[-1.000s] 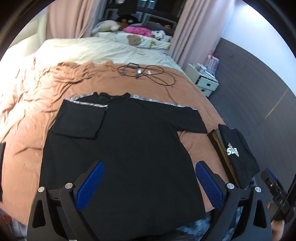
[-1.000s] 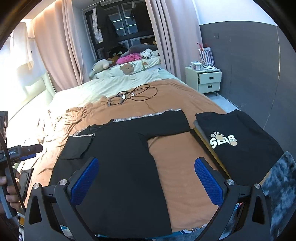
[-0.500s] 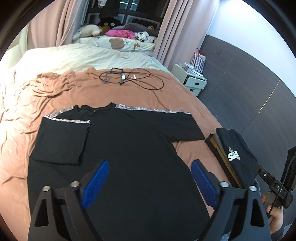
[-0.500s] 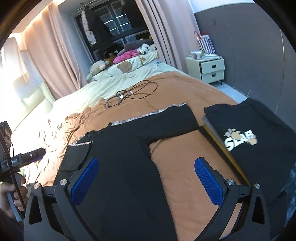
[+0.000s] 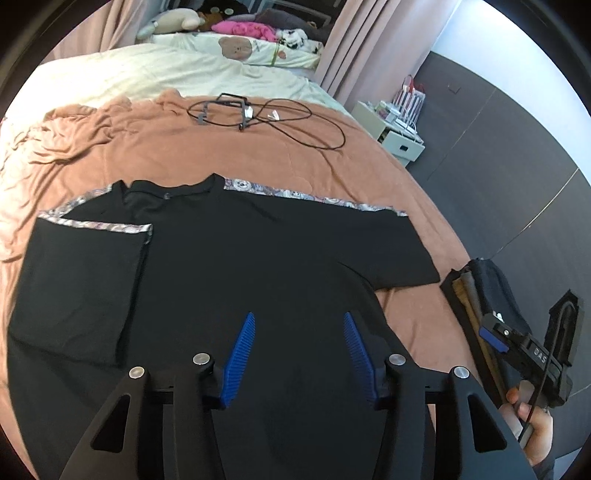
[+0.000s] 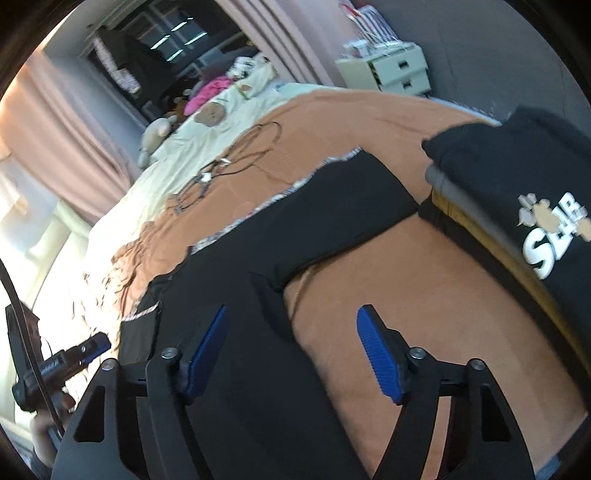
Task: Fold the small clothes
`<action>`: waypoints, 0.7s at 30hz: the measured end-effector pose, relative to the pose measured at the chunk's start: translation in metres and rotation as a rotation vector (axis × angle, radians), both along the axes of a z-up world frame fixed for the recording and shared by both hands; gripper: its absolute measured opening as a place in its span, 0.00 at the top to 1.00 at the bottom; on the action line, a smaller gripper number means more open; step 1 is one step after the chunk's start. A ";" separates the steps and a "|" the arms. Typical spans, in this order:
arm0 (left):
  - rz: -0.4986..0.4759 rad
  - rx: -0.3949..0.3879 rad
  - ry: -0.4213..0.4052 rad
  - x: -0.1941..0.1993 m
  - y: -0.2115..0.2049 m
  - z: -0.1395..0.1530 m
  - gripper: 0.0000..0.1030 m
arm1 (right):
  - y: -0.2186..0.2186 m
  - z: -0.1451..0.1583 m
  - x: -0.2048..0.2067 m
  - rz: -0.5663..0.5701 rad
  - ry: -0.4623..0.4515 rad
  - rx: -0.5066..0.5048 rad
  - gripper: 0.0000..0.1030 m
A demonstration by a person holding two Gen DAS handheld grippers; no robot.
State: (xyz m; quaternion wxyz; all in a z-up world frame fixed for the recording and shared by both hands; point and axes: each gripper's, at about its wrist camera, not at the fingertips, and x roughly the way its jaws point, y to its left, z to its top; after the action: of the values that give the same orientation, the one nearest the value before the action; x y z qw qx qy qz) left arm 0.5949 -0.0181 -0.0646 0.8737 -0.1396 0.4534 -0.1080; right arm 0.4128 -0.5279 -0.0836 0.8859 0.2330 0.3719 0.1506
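A black T-shirt (image 5: 240,266) with patterned shoulder trim lies flat on the brown bedspread (image 5: 258,155). Its left sleeve is folded in over the body; its right sleeve (image 6: 332,214) lies spread out. My left gripper (image 5: 297,325) hangs over the middle of the shirt's body, jaws closing, with no cloth between the blue pads. My right gripper (image 6: 290,317) hovers over the shirt's right side edge below the armpit, rolled to one side, jaws closing, nothing pinched. In the left wrist view the right gripper (image 5: 495,336) and its hand show at the far right.
A stack of folded clothes, topped by a black shirt with a white logo (image 6: 546,229), sits at the bed's right edge. A black cable and frame (image 5: 258,114) lie further up the bed. Pillows and soft toys (image 5: 236,33) lie beyond, a white nightstand (image 5: 399,136) to the right.
Both grippers have moved forward and down toward the shirt, and their jaws have narrowed. The right gripper has also rolled, tilting its view.
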 end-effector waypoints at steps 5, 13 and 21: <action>-0.022 0.017 0.010 0.032 -0.009 -0.020 0.52 | 0.002 -0.019 0.037 -0.015 0.033 0.029 0.39; -0.057 -0.010 0.056 0.071 -0.024 -0.056 0.67 | 0.017 -0.042 0.084 -0.013 0.082 0.032 0.52; -0.099 -0.012 0.083 0.098 -0.040 -0.085 0.78 | 0.016 -0.064 0.116 -0.075 0.142 0.075 0.53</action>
State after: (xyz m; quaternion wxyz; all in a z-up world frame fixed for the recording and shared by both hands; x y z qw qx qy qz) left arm 0.6927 -0.0576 -0.1495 0.8469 -0.1264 0.4948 -0.1480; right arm 0.5286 -0.5120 -0.1480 0.8529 0.2900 0.4187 0.1142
